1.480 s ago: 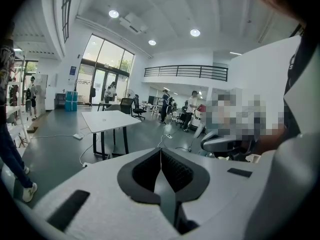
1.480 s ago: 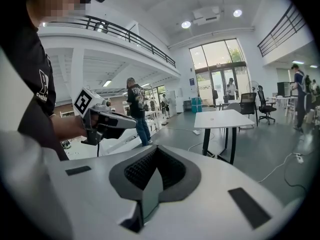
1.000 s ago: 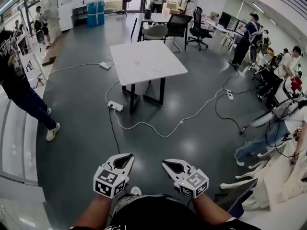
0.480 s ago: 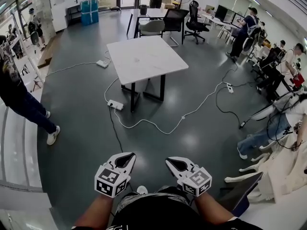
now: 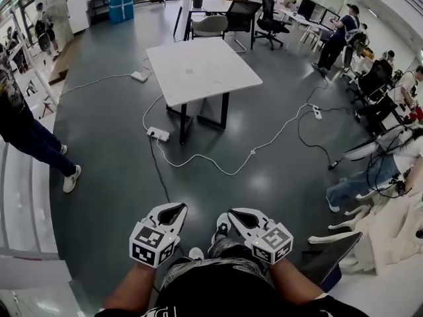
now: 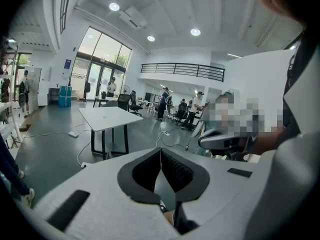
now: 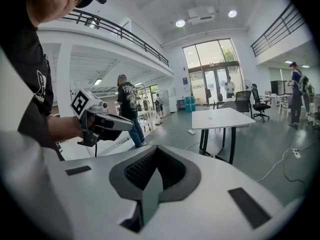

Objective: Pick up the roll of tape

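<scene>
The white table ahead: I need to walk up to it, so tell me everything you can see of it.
The white square-topped table stands level on the grey floor in the open middle of the room. Its flat matte top looks nearly bare; anything small lying on it cannot be made out. Dark slim legs carry it. A white power strip lies on the floor near its left front leg, apart from it. Nothing leans against the table.

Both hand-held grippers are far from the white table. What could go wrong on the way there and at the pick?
1. A white cable and a power strip lie on the floor before the white table; the person may trip.
2. The left hand-held gripper and the right hand-held gripper have their jaws together; they must open before any grasp.
3. No roll of tape can be made out on the tabletop from here.
</scene>
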`<state>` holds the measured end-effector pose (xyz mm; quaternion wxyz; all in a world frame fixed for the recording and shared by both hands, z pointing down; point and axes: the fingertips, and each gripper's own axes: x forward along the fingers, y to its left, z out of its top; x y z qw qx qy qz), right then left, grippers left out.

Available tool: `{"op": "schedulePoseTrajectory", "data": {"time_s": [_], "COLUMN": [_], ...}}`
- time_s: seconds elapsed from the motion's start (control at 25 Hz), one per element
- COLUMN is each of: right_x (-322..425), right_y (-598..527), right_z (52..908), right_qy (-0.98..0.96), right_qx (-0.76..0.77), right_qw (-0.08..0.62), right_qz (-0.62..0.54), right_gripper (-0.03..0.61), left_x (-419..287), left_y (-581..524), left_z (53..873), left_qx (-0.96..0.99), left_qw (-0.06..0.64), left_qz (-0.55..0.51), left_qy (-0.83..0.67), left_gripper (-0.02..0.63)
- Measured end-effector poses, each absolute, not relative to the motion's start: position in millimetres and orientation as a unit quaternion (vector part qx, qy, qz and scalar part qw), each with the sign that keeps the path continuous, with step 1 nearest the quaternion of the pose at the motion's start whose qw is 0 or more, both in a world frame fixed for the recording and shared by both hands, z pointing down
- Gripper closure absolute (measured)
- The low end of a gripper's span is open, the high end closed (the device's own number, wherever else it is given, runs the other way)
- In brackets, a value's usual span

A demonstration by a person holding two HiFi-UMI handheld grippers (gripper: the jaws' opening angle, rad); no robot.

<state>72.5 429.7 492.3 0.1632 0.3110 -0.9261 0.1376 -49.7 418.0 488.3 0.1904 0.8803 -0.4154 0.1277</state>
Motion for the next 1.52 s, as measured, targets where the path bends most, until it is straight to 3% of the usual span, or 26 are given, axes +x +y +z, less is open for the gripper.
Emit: {"op": "schedulePoseTrajectory", "data": {"time_s": [0.68,1.52], "right_x": [74.6,117.4], "right_y": [366.0,212.5], "right_z": [500.9,492.0], "right_qy": [-0.935,-0.939], "right_qx": [0.284,0.27], "right_qw": [0.15,0.138], "right_qz": [0.152,0.159], "right_gripper": [0.574,0.574], "left_x": [-49.8,-4.5], "left_y": [369.5,217.3], "left_z": [494.3,485.6], "left_qx": [0.864,0.854], "left_qw": [0.195,0.192], "left_qz": [0.132,0.14], "left_qy": [-0.444,-0.463], "left_gripper": [0.594,0.594]}}
